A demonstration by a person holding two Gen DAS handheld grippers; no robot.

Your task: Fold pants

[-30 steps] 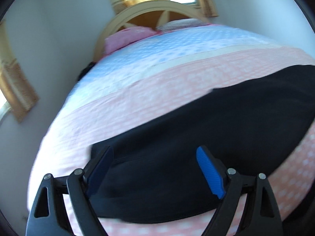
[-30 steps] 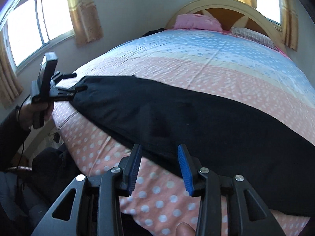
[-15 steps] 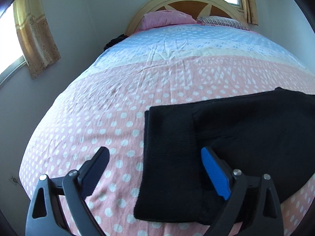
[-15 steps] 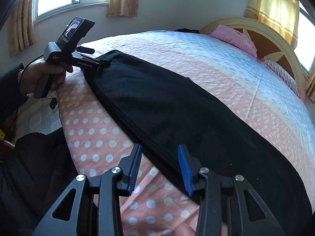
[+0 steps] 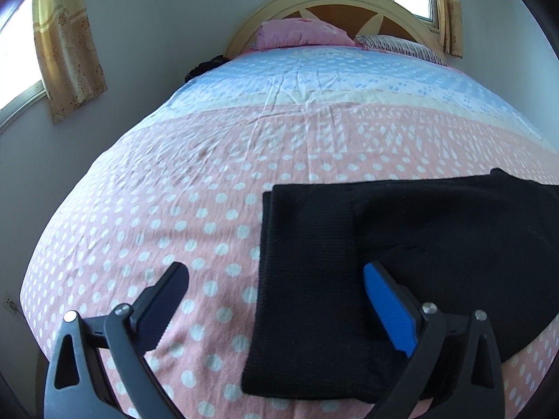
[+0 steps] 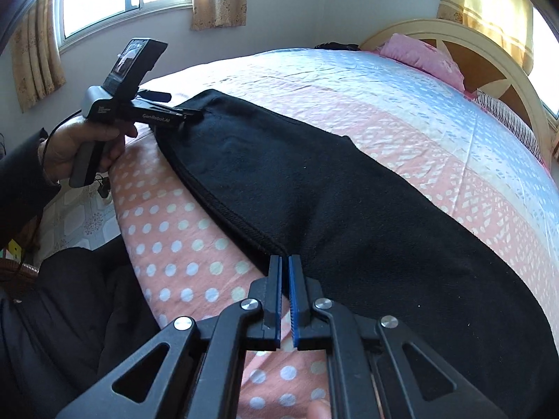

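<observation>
While the black pants (image 6: 349,209) lie flat across the pink dotted end of the bed (image 5: 209,174), well apart from the pink pillow (image 5: 300,33) at the headboard (image 5: 335,3), both claws sit at their near hem side. Left gripper (image 5: 276,286): fingers spread wide, holding nothing, straddling the ribbed waistband end of the pants; right pad over cloth, left pad over the sheet. Right gripper (image 6: 284,272): fingers nearly together, tips at the pants' stitched edge; whether cloth is pinched between them, cannot tell. The person's left hand (image 6: 80,143) grips the left gripper's handle.
</observation>
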